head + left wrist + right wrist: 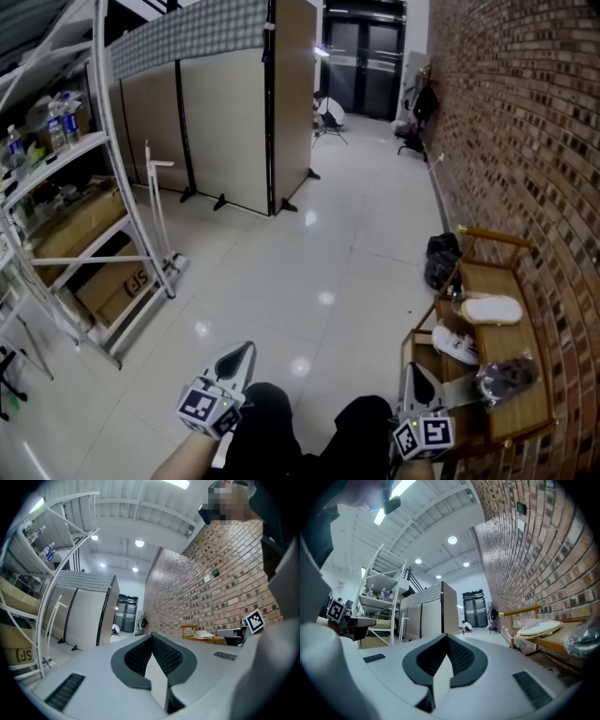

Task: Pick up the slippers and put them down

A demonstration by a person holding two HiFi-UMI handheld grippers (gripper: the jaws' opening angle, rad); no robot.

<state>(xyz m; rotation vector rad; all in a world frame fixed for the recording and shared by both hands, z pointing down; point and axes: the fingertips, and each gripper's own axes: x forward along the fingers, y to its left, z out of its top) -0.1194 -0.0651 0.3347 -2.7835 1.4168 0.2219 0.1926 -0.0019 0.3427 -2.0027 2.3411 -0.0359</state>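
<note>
Slippers (489,309), pale cream and flat, are lying on a low wooden rack (502,277) against the red brick wall (525,141): one on the top shelf, the other (457,345) on the step below (a clear plastic bag (506,377) of something dark is sitting near them). Left gripper (246,351) and right gripper (412,368) are hovering above the glossy white floor (300,272), each with jaws pressed together, gripping nothing.

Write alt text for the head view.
The grey left tool and grey right tool, both shut and empty, point forward over a glossy white floor. At right, a low wooden rack against a brick wall holds a pale flat slipper, a white shoe and a clear bag.
</note>
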